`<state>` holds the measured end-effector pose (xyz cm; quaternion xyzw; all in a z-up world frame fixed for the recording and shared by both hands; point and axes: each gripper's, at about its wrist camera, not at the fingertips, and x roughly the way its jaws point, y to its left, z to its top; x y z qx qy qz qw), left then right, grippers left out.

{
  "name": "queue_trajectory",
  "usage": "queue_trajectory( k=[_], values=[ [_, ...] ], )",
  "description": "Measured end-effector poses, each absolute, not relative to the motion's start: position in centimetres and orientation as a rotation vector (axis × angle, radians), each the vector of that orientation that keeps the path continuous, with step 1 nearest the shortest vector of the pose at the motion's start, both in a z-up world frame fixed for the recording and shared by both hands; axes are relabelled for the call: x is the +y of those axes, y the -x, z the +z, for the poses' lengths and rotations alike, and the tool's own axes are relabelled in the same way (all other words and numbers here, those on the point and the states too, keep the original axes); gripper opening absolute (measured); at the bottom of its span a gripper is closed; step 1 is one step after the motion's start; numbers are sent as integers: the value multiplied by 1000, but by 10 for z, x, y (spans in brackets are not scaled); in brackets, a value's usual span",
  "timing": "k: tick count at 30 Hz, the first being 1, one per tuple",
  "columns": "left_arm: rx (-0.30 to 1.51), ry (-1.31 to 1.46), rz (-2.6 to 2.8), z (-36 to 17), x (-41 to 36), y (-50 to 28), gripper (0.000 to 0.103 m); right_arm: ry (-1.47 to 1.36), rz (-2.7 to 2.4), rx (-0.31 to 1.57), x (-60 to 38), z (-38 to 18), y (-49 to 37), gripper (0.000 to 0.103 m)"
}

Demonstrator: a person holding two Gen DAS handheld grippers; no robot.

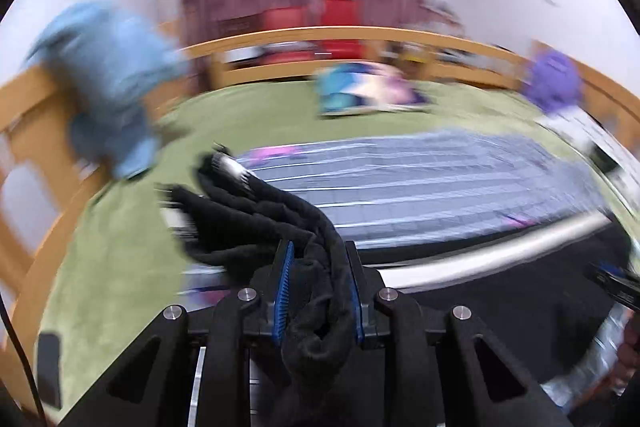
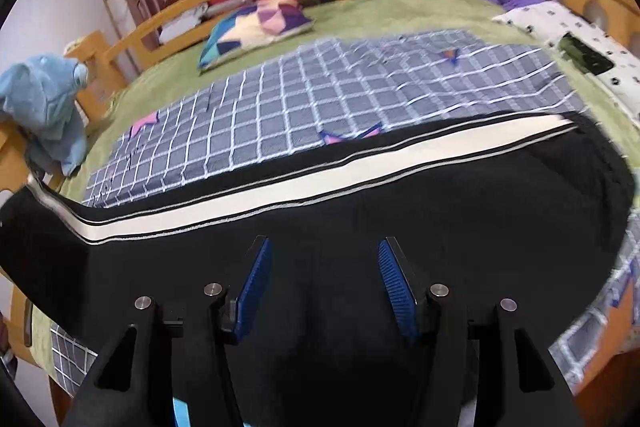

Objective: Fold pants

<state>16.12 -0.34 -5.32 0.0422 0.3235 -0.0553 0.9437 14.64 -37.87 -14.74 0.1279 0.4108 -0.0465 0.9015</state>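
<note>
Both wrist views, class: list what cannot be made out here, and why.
- Left wrist view: motion blur smears the blue plush toy and the pillow.
- Left wrist view: the left gripper hides the bunched pants cloth beneath it.
- Right wrist view: the pants' near part runs off the bottom edge behind the right gripper.

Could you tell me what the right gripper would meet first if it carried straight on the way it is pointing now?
Most likely the black pants: the right gripper stands open directly over them, though how far above is unclear.

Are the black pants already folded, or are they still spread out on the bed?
Mostly spread: the black pants lie long and flat over the checked blanket; only one end is bunched and lifted in the left tongs.
</note>
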Motion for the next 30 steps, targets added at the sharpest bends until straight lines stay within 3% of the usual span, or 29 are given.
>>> queue_trajectory(
  k=[7, 10, 14, 17, 25, 30],
  values=[
    [767, -99, -392, -103, -157, -141, 23, -290, -227, 789, -421, -133, -99, 56],
    [882, -5, -459, -145, -178, -136, 30, -347, -252, 765, -439, -128, -82, 56],
    [1007, 68, -475, -174, -168, -119, 32, -351, -257, 761, -441, -127, -74, 56],
    [967, 82, -466, -165, -134, -104, 68, -314, -217, 773, -432, -130, -78, 56],
    [883, 111, -276, -147, -26, -90, 70, -238, 47, 893, -381, -168, -124, 57],
    [947, 289, -216, -162, 27, -98, 70, -203, 184, 962, -333, -186, -152, 56]
  ],
)
